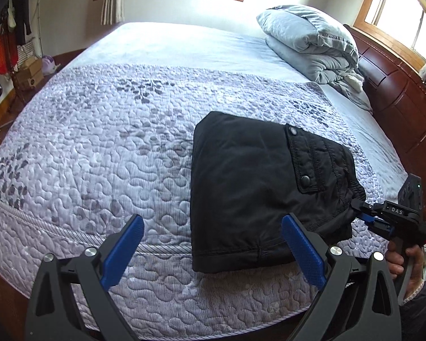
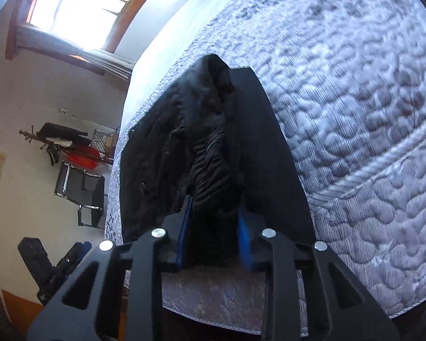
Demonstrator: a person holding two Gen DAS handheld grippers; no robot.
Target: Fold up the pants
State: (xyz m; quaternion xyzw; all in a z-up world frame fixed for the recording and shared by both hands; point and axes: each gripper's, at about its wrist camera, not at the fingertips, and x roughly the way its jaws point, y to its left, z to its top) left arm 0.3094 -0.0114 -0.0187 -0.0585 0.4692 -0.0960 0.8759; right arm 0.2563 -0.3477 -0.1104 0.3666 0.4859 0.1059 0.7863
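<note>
Item: black pants [image 1: 250, 187], folded into a thick square on the quilted bed [image 1: 99, 147], just ahead of the left gripper [image 1: 213, 250], which is spread wide and empty. Right gripper [image 2: 214, 218] seemingly pinches the gathered waistband edge. Soft, padded, light; likely slumps. Best taken at the stacked corner

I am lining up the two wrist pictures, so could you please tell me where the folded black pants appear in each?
Left wrist view: the black pants lie right of centre on the bed, folded, pocket flap up.
Right wrist view: the pants fill the centre, their gathered waistband between the right gripper fingers.
Shared landmark: the quilted bedspread under them.
</note>
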